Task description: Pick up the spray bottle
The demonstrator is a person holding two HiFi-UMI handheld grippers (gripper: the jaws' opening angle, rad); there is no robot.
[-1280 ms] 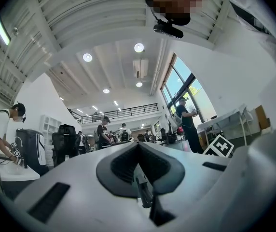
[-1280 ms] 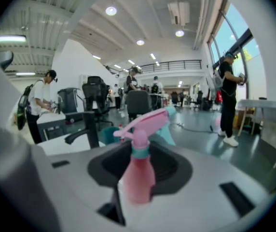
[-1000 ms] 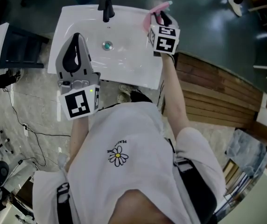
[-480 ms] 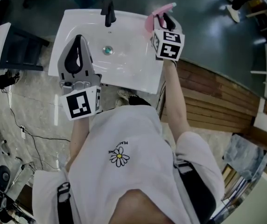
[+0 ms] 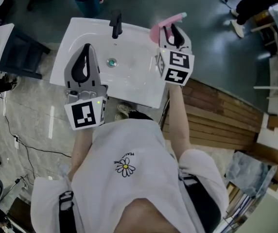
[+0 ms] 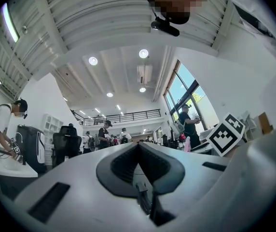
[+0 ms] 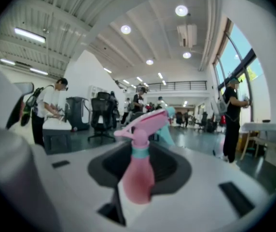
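Note:
The pink spray bottle [image 5: 157, 31], with a teal collar and pink trigger head, hangs above the back right corner of the white sink [image 5: 139, 89]. My right gripper [image 5: 170, 28] is shut on it. In the right gripper view the bottle [image 7: 138, 175] stands upright between the pads, its nozzle pointing right. My left gripper [image 5: 86, 47] hovers over the sink's left side, jaws shut with nothing in them [image 6: 139, 146].
A black faucet [image 5: 115, 24] stands at the sink's back, and a drain [image 5: 112, 62] sits mid-basin. A blue bin [image 5: 88, 1] is behind the sink, a dark cart [image 5: 17, 55] to its left, wooden boards [image 5: 217, 115] to its right. People stand in the hall beyond.
My right gripper has risen with the spray bottle, lifting it off the sink's corner. The left gripper has stayed about where it was.

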